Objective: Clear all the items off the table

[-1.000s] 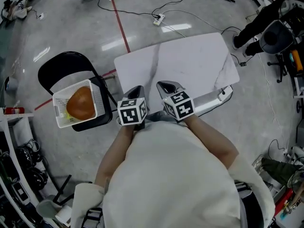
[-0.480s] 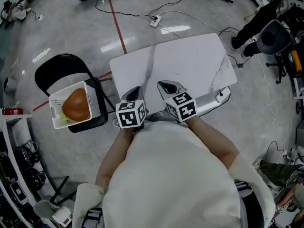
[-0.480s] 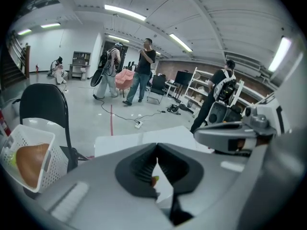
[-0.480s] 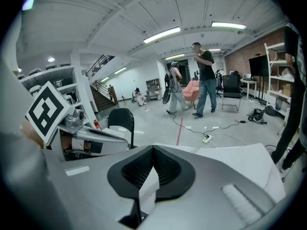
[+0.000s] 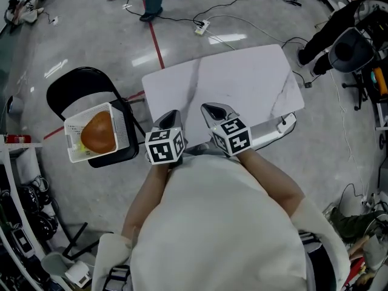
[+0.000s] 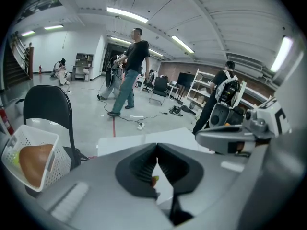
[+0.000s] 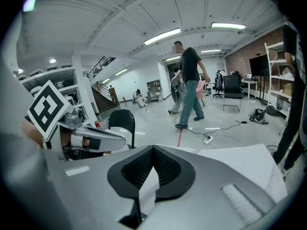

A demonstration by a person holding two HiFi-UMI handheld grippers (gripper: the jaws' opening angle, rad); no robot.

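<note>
Both closed and empty: left tongs (image 5: 174, 113), right tongs (image 5: 208, 107), over table (image 5: 242, 77) edge.

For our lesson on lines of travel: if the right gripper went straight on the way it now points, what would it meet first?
Probably the white table top: the right gripper tilts down over its near part, though depth is unclear.

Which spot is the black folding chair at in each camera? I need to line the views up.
Head view: black chair at left, beside the table, carrying the white basket.
Left gripper view: chair at far left, its backrest above the basket.
Right gripper view: chair left of centre, middle distance.
Shared landmark: the red floor line beyond the table.
</note>
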